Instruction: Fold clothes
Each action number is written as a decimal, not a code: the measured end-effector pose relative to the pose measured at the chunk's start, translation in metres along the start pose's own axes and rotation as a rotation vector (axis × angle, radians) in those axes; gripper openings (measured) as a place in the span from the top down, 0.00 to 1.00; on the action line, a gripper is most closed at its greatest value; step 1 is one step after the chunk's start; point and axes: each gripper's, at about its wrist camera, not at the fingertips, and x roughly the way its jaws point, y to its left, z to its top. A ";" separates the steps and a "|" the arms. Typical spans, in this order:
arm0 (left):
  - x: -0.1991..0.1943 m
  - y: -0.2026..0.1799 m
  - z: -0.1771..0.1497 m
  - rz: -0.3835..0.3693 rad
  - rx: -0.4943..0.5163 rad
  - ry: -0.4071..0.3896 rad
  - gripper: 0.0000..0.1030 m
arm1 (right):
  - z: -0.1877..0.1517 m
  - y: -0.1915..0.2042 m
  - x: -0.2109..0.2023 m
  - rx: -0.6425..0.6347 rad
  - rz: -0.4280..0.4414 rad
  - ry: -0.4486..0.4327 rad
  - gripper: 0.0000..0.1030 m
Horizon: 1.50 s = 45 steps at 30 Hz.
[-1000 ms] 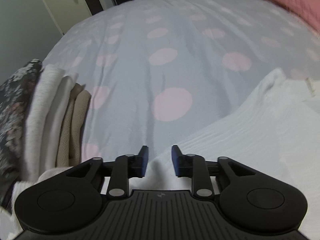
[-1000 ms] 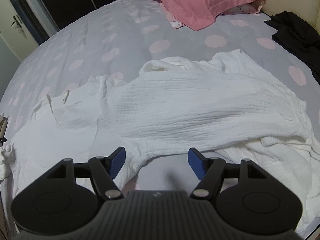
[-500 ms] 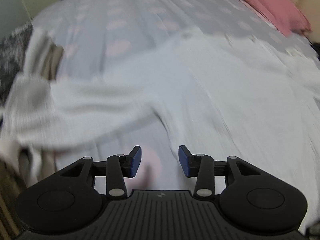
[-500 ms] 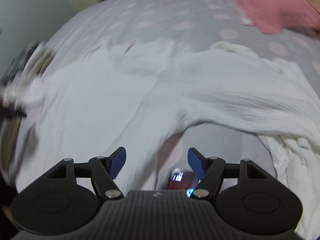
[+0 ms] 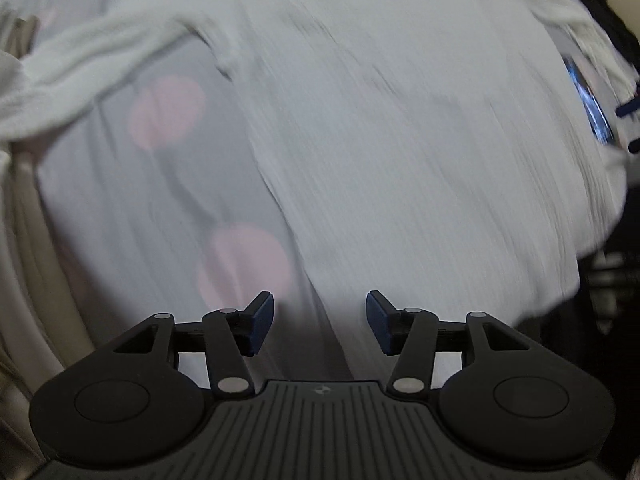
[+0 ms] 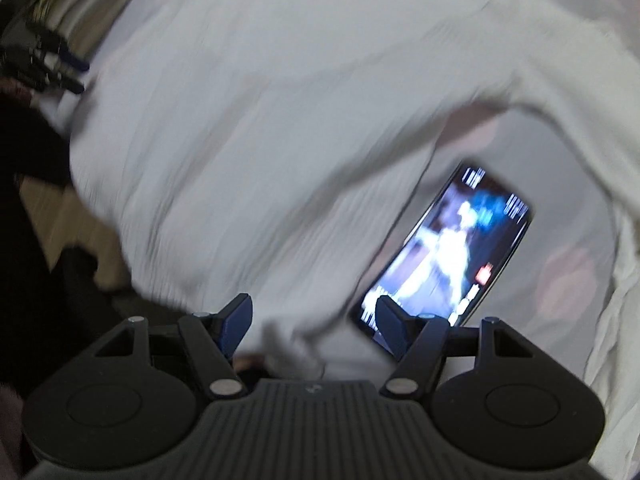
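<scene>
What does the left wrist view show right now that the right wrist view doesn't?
Only the left wrist view: a sleeve stretching left, pink dots of the bedsheet seen clearly, and the left gripper, its fingers opening with nothing between them.

Only the right wrist view: the lit phone seen large, and the right gripper, open and empty.

Both: the white garment spread on the bed; the phone shows as a sliver in the left view.

Garment [image 5: 400,152]: white, fine ribbed texture. Bedsheet [image 5: 120,208]: pale grey, pink polka dots. Gripper pads [image 5: 262,322]: dark blue. Phone [image 6: 448,248]: lit bluish screen.
</scene>
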 end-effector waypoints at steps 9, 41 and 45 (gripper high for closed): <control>0.038 -0.049 -0.017 -0.014 0.207 0.175 0.55 | -0.009 0.018 0.038 -0.070 0.021 0.148 0.55; -0.005 -0.037 -0.021 -0.111 0.092 0.204 0.74 | -0.011 0.040 0.024 -0.069 0.014 0.328 0.75; -0.020 -0.023 -0.008 -0.121 0.047 0.125 0.67 | -0.005 0.034 0.016 -0.075 -0.022 0.309 0.71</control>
